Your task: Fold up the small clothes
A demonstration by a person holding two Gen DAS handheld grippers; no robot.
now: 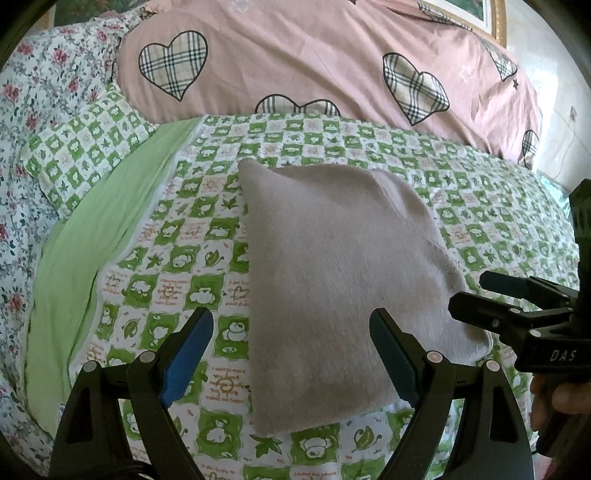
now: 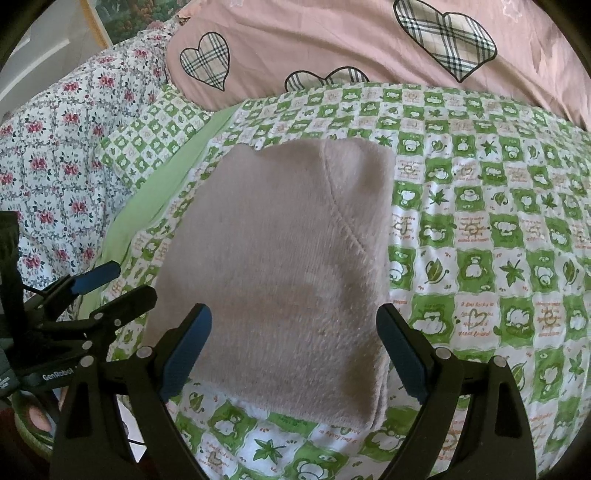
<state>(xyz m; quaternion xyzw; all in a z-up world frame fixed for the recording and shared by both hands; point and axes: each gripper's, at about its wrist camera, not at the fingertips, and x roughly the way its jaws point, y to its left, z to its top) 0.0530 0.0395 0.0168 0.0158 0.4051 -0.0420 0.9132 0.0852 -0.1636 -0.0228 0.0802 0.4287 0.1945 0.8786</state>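
Hovering over the bed, both grippers hang with jaws spread wide and nothing between them: the left gripper (image 1: pixel 291 354) near the front left edge of the pinkish fleece garment (image 1: pixel 332 266), the right gripper (image 2: pixel 295 350) above its near edge. That garment lies flat on the green checked sheet (image 2: pixel 480 240), already a tidy rectangle with stacked layers showing at its near right corner, so the folding looks close to done. If 1 more fold is wanted, my advice is to pinch the 2 near corners together, catch every layer, lift low and lay the edge squarely onto the far edge. Soft bedding gives underfoot, so press lightly. Behind it, a pink heart-print quilt (image 1: pixel 314 66), a floral cover (image 2: pixel 55 166) on the left, and a gilt picture frame (image 1: pixel 495 18).
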